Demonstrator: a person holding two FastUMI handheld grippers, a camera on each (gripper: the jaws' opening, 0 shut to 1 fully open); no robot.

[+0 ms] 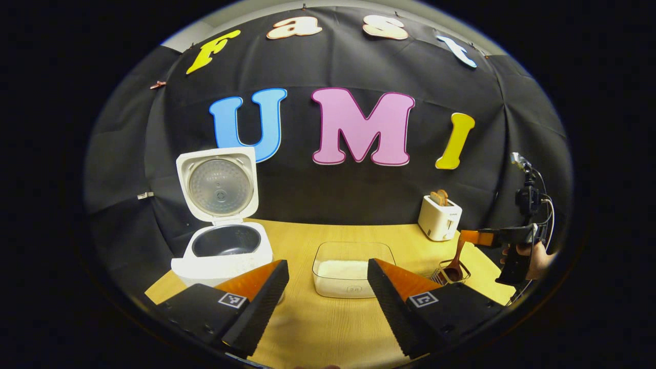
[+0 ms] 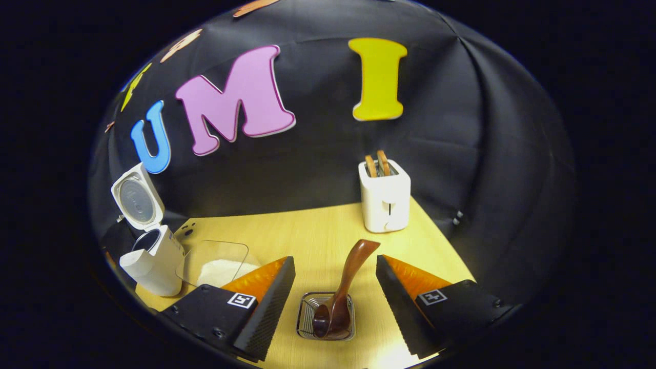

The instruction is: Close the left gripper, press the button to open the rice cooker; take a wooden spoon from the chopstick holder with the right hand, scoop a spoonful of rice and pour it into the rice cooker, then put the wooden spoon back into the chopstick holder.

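Observation:
The white rice cooker [image 1: 225,251] stands at the table's left with its lid [image 1: 218,184] raised and its dark pot bare; it also appears in the right gripper view [image 2: 151,259]. A brown wooden spoon [image 2: 342,292] rests bowl-down in the wire chopstick holder [image 2: 303,323], handle leaning up and away. My right gripper [image 2: 335,277] is open, one finger on each side of the spoon, apart from it. The left gripper view has that right gripper [image 1: 474,237] beside the spoon handle [image 1: 457,259]. A clear rice container [image 1: 353,269] lies ahead of my open, empty left gripper [image 1: 328,287].
A white toaster [image 2: 384,197] with two slices in it stands at the back right of the wooden table [image 2: 307,230], behind the holder. A hand [image 1: 535,256] holds the right gripper at the table's right edge. The black cloth wall closes off the back.

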